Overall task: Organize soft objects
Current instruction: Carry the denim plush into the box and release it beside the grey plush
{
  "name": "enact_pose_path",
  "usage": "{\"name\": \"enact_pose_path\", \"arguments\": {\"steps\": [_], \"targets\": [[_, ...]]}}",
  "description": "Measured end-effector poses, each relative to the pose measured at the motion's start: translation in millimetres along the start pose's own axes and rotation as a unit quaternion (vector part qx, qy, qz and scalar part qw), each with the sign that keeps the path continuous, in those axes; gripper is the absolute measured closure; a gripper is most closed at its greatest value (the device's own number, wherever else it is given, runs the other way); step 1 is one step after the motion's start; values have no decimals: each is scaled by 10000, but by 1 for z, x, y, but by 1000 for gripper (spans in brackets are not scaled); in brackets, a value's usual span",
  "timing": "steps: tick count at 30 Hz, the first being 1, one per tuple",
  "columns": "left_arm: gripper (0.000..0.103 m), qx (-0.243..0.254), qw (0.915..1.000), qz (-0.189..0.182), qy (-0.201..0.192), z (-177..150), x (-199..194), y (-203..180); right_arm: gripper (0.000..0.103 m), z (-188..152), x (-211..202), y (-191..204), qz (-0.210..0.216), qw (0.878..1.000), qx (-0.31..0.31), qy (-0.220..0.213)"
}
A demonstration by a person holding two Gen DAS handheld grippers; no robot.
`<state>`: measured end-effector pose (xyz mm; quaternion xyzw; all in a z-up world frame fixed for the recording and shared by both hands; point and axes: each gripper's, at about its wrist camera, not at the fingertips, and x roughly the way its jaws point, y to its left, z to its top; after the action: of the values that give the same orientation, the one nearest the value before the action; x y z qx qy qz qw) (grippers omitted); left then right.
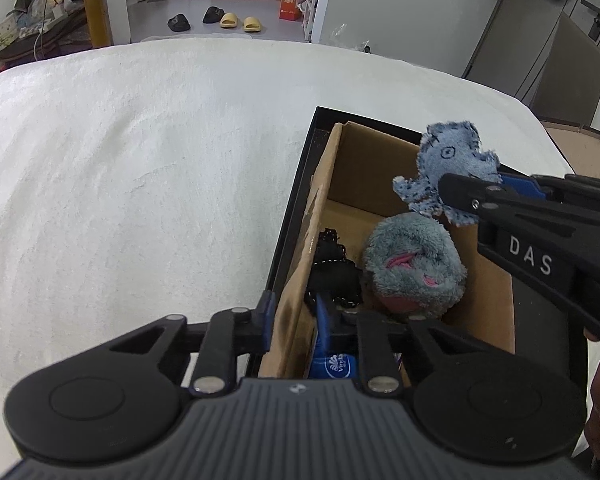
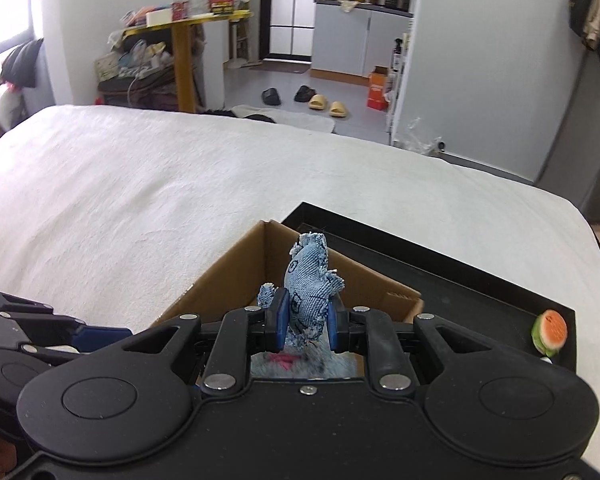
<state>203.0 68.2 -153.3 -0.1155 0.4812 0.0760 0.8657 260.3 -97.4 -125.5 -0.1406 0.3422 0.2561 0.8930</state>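
Clamped on the near-left wall of the cardboard box (image 1: 300,240), the left gripper (image 1: 294,316) steadies it. Above the box's open top, the right gripper (image 2: 304,322) pinches the denim toy (image 2: 308,284); letting go too close to the far wall could drop it outside, onto the black tray (image 2: 480,280).

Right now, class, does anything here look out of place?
Yes: a watermelon-slice toy lies alone in the black tray's corner, outside the cardboard box that holds the other soft toys.

I have the black left gripper (image 1: 294,314) pinching a wall of the brown cardboard box (image 1: 372,160), the black right gripper (image 2: 306,320) above it clamped on a frayed denim toy (image 2: 306,280).
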Motion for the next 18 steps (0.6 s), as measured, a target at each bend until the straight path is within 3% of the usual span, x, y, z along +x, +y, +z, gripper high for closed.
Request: {"name": "enact_pose_path", "arguments": {"steps": [5,8,18], "targets": [[89,-37,10000,-4,32,0,2,2,78,9,2,7,157,9997,-143,-128],[89,-48,10000,11,26,0,1,3,48,12,1,10,136,9991,-310,-265],[89,75,9998,166,-62,-2,-6,-3,48,-2,-9,0,-2,9997,-179,-139]]}}
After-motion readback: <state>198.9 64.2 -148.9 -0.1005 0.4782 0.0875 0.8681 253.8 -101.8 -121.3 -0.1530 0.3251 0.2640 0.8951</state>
